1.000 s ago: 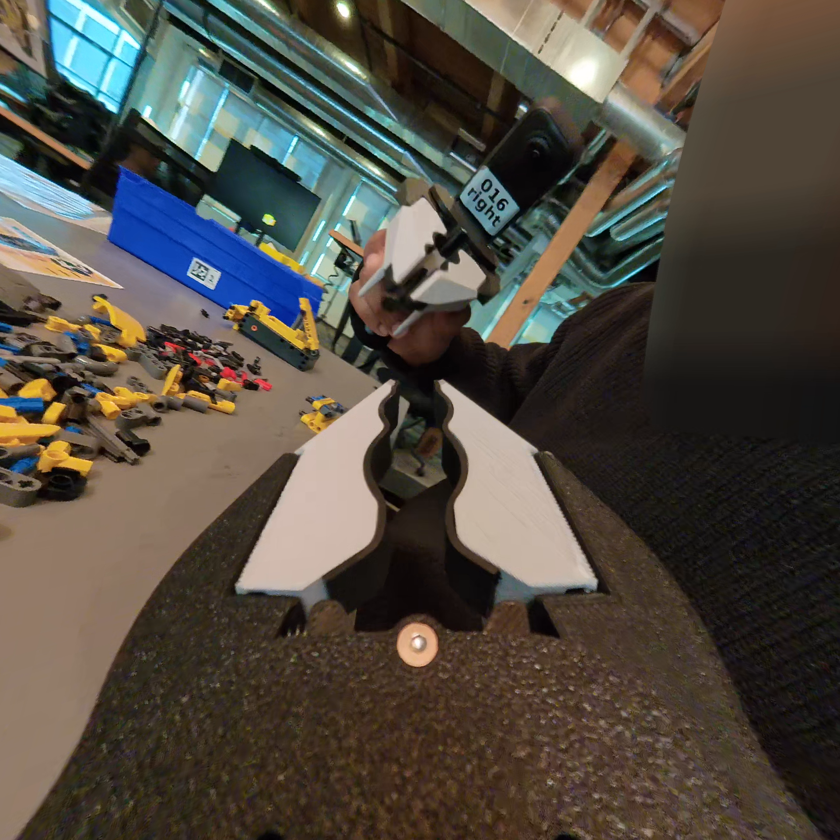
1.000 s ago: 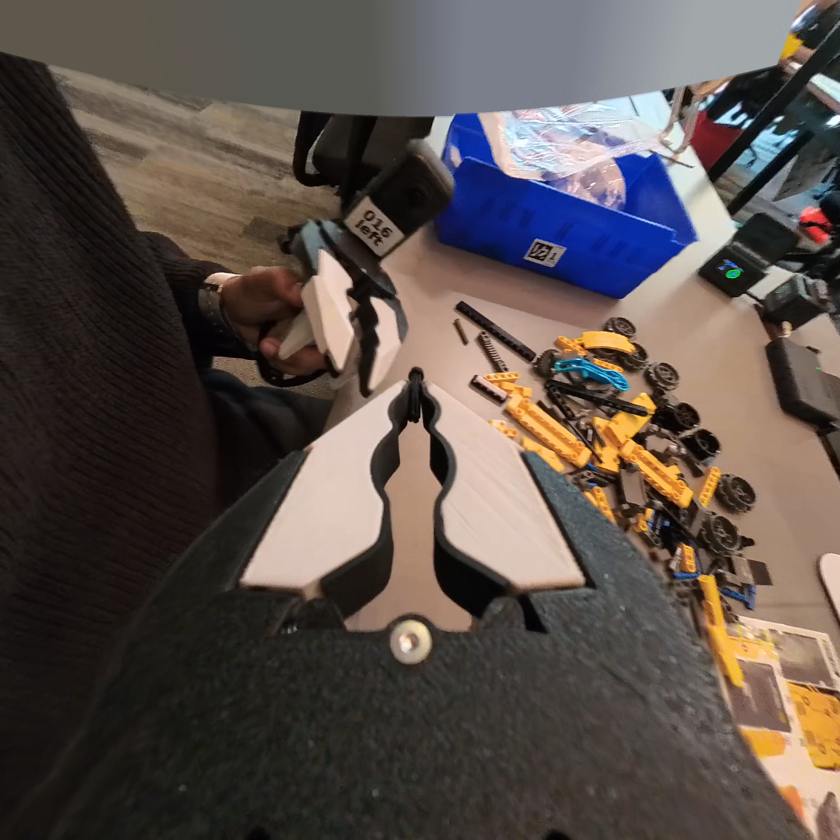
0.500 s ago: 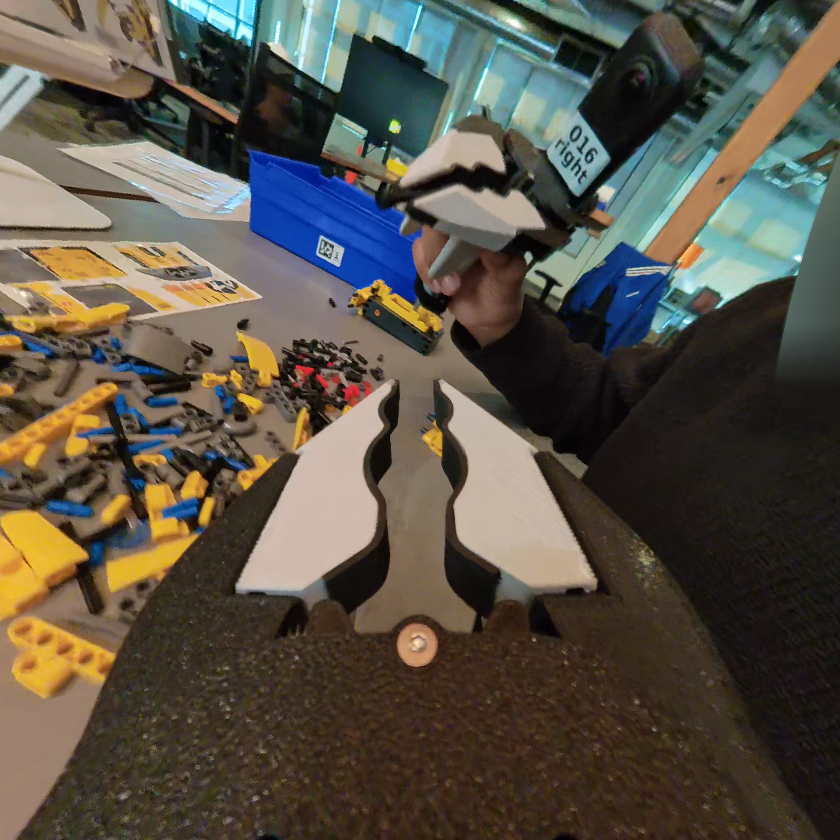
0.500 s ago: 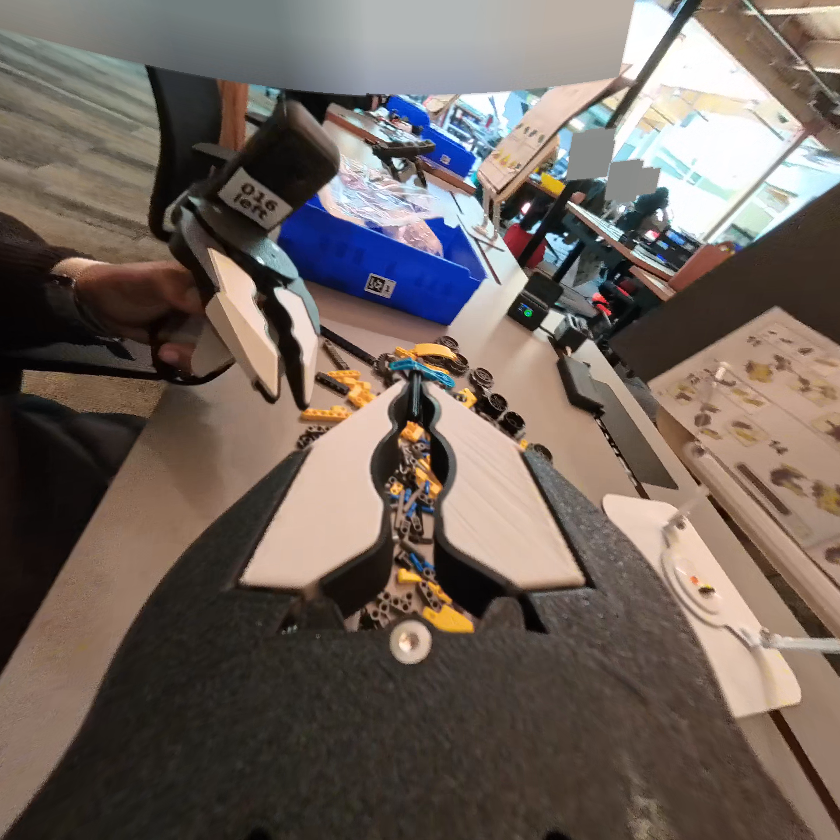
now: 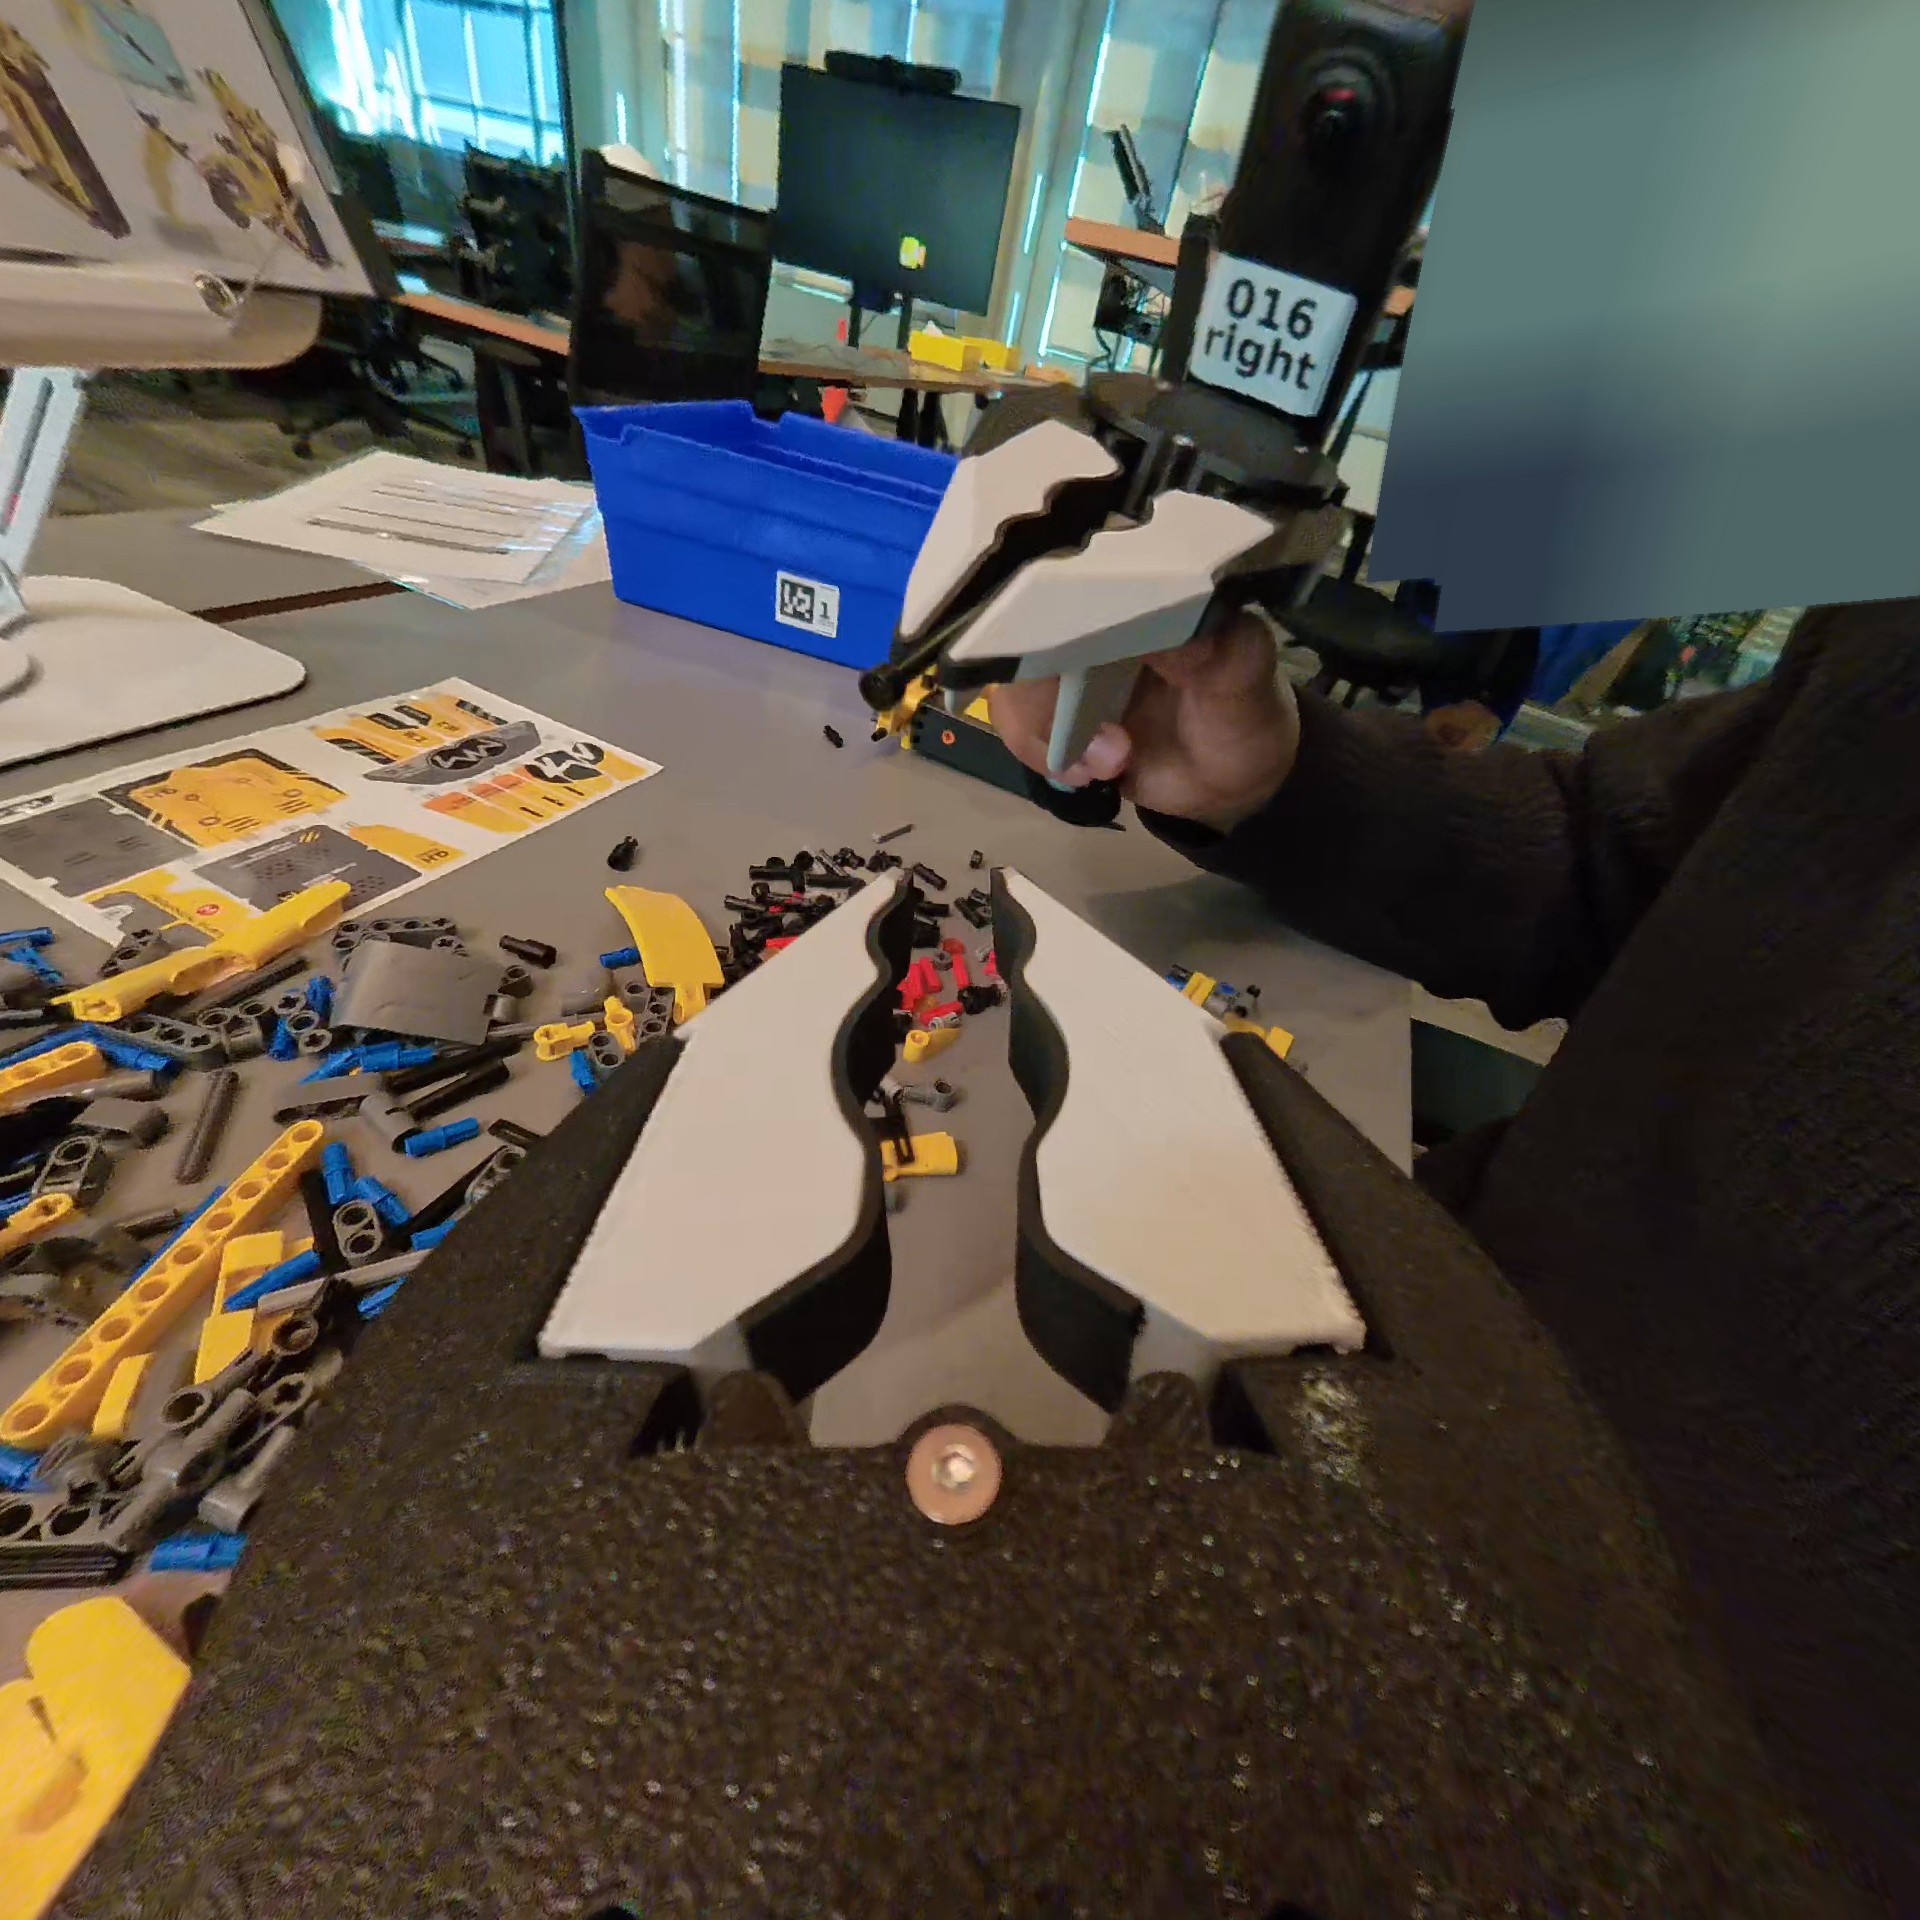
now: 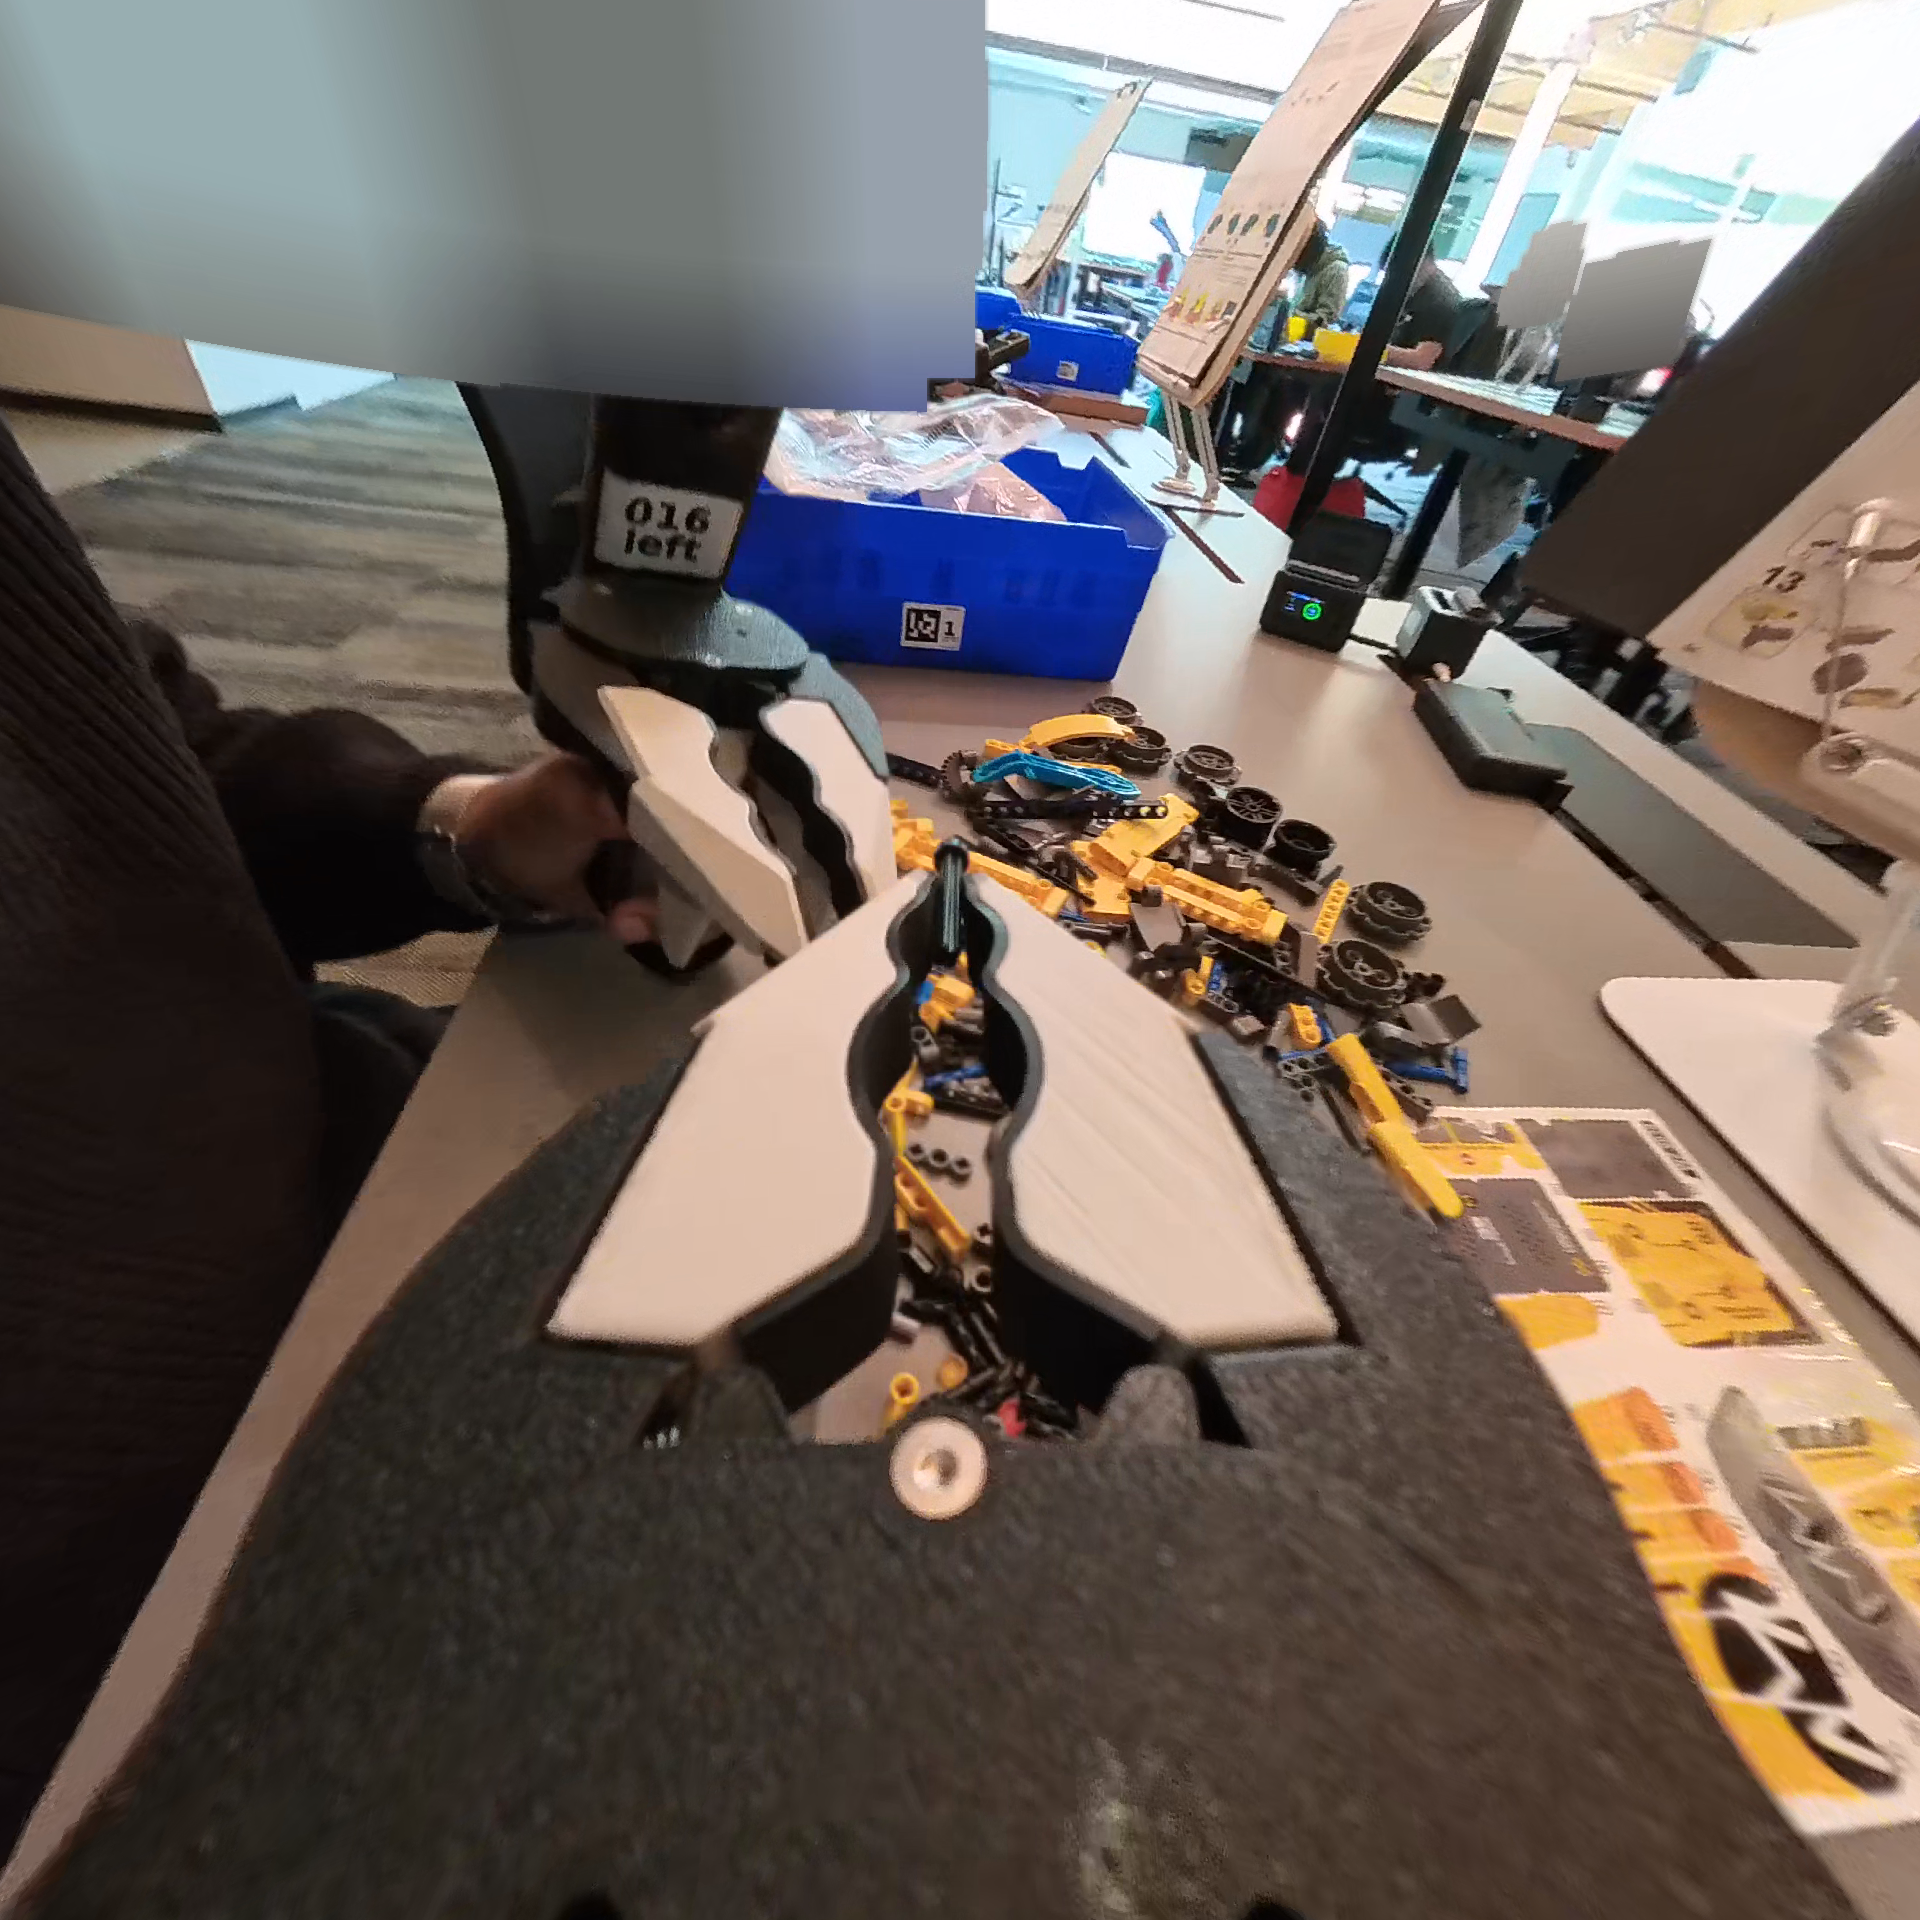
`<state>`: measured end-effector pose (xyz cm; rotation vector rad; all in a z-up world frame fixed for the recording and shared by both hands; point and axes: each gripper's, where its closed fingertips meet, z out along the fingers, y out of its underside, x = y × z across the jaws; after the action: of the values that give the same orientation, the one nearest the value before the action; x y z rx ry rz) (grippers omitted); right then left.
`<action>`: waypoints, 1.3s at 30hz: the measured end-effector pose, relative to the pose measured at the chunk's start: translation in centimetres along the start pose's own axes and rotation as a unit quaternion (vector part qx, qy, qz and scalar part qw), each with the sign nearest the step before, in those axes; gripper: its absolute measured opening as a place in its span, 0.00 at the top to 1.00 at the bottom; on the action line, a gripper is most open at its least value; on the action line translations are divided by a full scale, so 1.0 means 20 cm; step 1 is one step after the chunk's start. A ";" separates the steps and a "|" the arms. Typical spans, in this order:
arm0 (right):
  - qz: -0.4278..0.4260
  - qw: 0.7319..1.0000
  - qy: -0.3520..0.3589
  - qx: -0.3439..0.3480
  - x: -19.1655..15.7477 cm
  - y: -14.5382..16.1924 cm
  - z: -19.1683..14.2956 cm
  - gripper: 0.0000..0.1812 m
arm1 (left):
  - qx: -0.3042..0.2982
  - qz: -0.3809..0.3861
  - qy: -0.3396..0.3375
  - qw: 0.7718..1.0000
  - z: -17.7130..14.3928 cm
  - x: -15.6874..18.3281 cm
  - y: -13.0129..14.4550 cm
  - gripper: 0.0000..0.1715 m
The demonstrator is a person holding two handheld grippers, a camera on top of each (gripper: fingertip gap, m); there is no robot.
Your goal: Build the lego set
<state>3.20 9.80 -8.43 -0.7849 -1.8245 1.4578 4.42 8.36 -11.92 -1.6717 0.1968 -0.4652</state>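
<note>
My left gripper [image 5: 952,885] is open and empty, held over loose red, black and yellow building pieces [image 5: 940,982] on the grey table [image 5: 727,758]. It also shows in the right wrist view [image 6: 826,920], close to the left of the right gripper's tips. My right gripper [image 6: 951,883] is shut on a thin black pin [image 6: 949,906] that sticks out past its tips. In the left wrist view the right gripper [image 5: 906,677] hangs above a small yellow-and-black assembly [image 5: 961,736], with the pin [image 5: 881,684] at its tip.
A blue bin [image 5: 748,530] stands at the back of the table. A pile of yellow, blue and grey pieces [image 5: 260,1091] lies to the left, with black wheels [image 6: 1371,966]. A sticker sheet [image 5: 312,790] and a white stand base [image 5: 125,665] lie beyond. Left tips to right tips: about 4 cm.
Both grippers have swung from facing each other near the person down towards the table and the pile of pieces. The right gripper stays shut on the black pin and the left stays open.
</note>
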 end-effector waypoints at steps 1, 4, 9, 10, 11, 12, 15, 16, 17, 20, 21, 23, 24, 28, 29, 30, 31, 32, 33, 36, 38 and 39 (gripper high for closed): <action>0.010 1.000 -0.005 0.005 0.00 0.00 0.00 0.98 | 0.001 0.004 -0.003 1.000 0.00 0.00 0.01 0.92; 0.038 0.999 -0.010 0.010 0.02 0.02 0.01 0.98 | -0.005 0.013 0.007 1.000 0.01 0.04 0.02 0.92; 0.067 0.997 -0.022 0.009 0.03 0.06 0.03 0.98 | -0.012 0.025 0.010 1.000 0.02 0.05 0.04 0.92; 0.069 0.997 -0.022 0.007 0.03 0.07 0.04 0.98 | -0.010 0.028 0.010 1.000 0.02 0.06 0.04 0.92; 0.071 0.997 -0.023 0.005 0.03 0.07 0.04 0.98 | -0.009 0.028 0.011 0.999 0.02 0.06 0.03 0.92; 0.072 0.997 -0.025 0.004 0.03 0.08 0.05 0.98 | -0.009 0.028 0.012 0.999 0.02 0.06 0.03 0.92; 0.079 0.996 -0.030 0.006 0.02 0.08 0.05 0.98 | -0.008 0.023 0.014 1.000 0.01 0.06 0.03 0.92; 0.082 0.996 -0.031 0.008 0.02 0.08 0.05 0.98 | -0.006 0.021 0.014 1.000 0.01 0.05 0.03 0.92; 0.085 0.996 -0.032 0.010 0.03 0.08 0.04 0.98 | -0.005 0.020 0.015 1.000 0.01 0.05 0.03 0.92; 0.089 0.995 -0.037 0.016 0.02 0.07 0.03 0.98 | -0.004 0.017 0.013 1.000 0.01 0.05 0.03 0.92; 0.090 0.995 -0.039 0.017 0.02 0.06 0.03 0.98 | -0.003 0.018 0.012 1.000 0.01 0.05 0.03 0.92; 0.090 0.995 -0.043 0.017 0.01 0.06 0.03 0.98 | -0.002 0.018 0.011 1.000 0.01 0.05 0.02 0.92; 0.089 0.995 -0.044 0.017 0.01 0.06 0.03 0.98 | -0.001 0.018 0.011 1.000 0.01 0.05 0.02 0.92; 0.085 0.995 -0.049 0.015 -0.01 0.06 0.03 0.98 | 0.000 0.017 0.011 1.000 0.01 0.05 0.02 0.92; 0.085 0.995 -0.051 0.015 -0.01 0.06 0.03 0.98 | 0.001 0.017 0.011 1.000 0.01 0.05 0.02 0.92; 0.085 0.995 -0.052 0.015 -0.01 0.06 0.03 0.98 | 0.001 0.017 0.011 1.000 0.00 0.04 0.02 0.92; 0.084 0.995 -0.052 0.015 -0.02 0.06 0.03 0.98 | 0.001 0.017 0.010 1.000 0.00 0.04 0.02 0.92; 0.084 0.995 -0.053 0.015 -0.02 0.06 0.03 0.98 | 0.002 0.016 0.010 1.000 0.00 0.04 0.02 0.92; 0.085 0.995 -0.054 0.016 -0.02 0.05 0.03 0.98 | 0.002 0.016 0.010 1.000 0.00 0.04 0.02 0.92; 0.085 0.995 -0.057 0.016 -0.03 0.05 0.04 0.98 | 0.006 0.015 0.007 1.000 0.00 0.04 0.01 0.92; 0.085 0.995 -0.058 0.017 -0.03 0.05 0.04 0.98 | 0.009 0.013 0.007 1.000 0.00 0.04 0.01 0.92; 0.086 0.994 -0.059 0.017 -0.03 0.05 0.04 0.98 | 0.010 0.013 0.007 1.000 -0.01 0.03 0.01 0.92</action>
<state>3.03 9.11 -9.65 -0.8735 -1.8515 1.6711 5.02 7.96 -11.91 -1.6447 0.2225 -0.4585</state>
